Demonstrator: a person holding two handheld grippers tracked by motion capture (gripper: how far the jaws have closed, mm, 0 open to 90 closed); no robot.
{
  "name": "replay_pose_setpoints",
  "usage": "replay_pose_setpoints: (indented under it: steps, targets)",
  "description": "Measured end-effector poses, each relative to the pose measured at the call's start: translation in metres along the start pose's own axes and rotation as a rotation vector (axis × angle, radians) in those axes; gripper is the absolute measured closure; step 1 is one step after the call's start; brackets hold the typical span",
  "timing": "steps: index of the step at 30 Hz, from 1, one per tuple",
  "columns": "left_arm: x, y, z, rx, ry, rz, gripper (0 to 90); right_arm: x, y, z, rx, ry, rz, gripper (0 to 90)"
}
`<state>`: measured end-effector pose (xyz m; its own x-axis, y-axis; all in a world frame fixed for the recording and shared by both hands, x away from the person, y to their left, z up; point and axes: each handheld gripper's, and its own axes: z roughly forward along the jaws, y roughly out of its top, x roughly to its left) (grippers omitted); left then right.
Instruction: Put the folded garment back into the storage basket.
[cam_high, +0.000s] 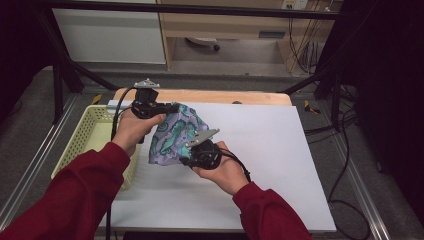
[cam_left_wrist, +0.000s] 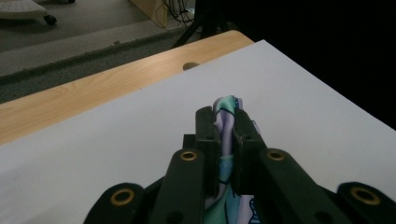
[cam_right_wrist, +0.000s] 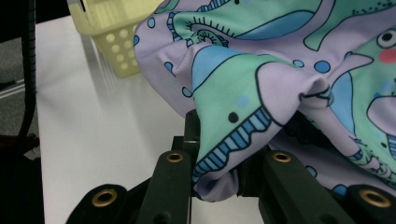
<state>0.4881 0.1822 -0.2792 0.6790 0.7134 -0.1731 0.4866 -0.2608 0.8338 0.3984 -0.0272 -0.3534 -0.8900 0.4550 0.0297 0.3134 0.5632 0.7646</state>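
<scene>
Nearest the camera in the high view, two red sleeves (cam_high: 75, 200) come in from the bottom edge, both cut off there. The right gripper (cam_high: 192, 150) sits in the person's right hand (cam_high: 225, 172). In its own view the jaws are pinched narrow on a bunched fold of the patterned cloth (cam_right_wrist: 261, 70), and the fabric drapes over the jaw tips so they are hidden. The cloth is thin, soft and wrinkled, lilac with mint-green and blue cartoon shapes outlined in black.

In the high view the cloth hangs between the two grippers above the white table sheet (cam_high: 280, 150), its long axis slanting from the right gripper up and away to the left gripper (cam_high: 167, 107). Whether its lower edge touches the sheet cannot be told. The left gripper's jaws are likewise closed tight on a thin ridge of cloth, which pokes out past the tips in that gripper's view; the left hand (cam_high: 132, 127) covers part of its body.

To the left, a pale yellow perforated plastic basket (cam_high: 82, 135) stands just beside the sheet, partly hidden by the left arm. Beyond the sheet runs the light wooden table edge (cam_high: 210, 96).
</scene>
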Motion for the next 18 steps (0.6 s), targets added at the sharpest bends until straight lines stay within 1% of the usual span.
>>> replay_pose_setpoints:
  steps: [1, 4, 7, 8, 9, 11, 12, 14, 16, 17, 18]
  targets:
    - [0.002, 0.002, -0.003, -0.004, -0.005, 0.000, 84.0, -0.001, 0.002, 0.000, -0.003, 0.002, 0.000, 78.4]
    - [0.010, 0.008, -0.015, -0.022, 0.000, -0.002, 84.0, -0.004, 0.010, -0.001, -0.014, 0.011, 0.001, 78.4]
    - [0.016, 0.010, -0.026, -0.044, 0.002, -0.012, 84.0, -0.004, 0.016, -0.002, -0.032, 0.019, 0.008, 78.4]
    - [0.018, 0.010, -0.029, -0.044, 0.004, -0.009, 83.9, -0.003, 0.019, -0.003, -0.040, 0.028, 0.016, 78.4]
    - [0.019, 0.011, -0.031, -0.043, 0.004, -0.007, 84.0, -0.001, 0.021, -0.002, -0.045, 0.030, 0.012, 78.4]
    - [0.022, 0.013, -0.033, -0.043, -0.004, -0.019, 84.0, 0.001, 0.025, -0.001, -0.057, 0.041, 0.015, 78.4]
    - [0.023, 0.015, -0.033, -0.041, 0.001, -0.011, 83.9, 0.002, 0.027, 0.000, -0.063, 0.048, 0.029, 78.4]
    - [0.024, 0.017, -0.034, -0.035, 0.023, 0.021, 84.0, 0.001, 0.029, 0.003, -0.066, 0.050, 0.042, 78.4]
    - [0.027, 0.016, -0.035, -0.035, 0.020, 0.010, 84.0, 0.001, 0.032, 0.006, -0.066, 0.046, 0.045, 78.4]
    - [0.028, 0.016, -0.036, -0.037, 0.030, 0.020, 84.0, 0.002, 0.034, 0.007, -0.067, 0.043, 0.042, 78.4]
    - [0.028, 0.016, -0.037, -0.034, 0.030, 0.017, 84.0, 0.002, 0.036, 0.007, -0.065, 0.040, 0.039, 78.4]
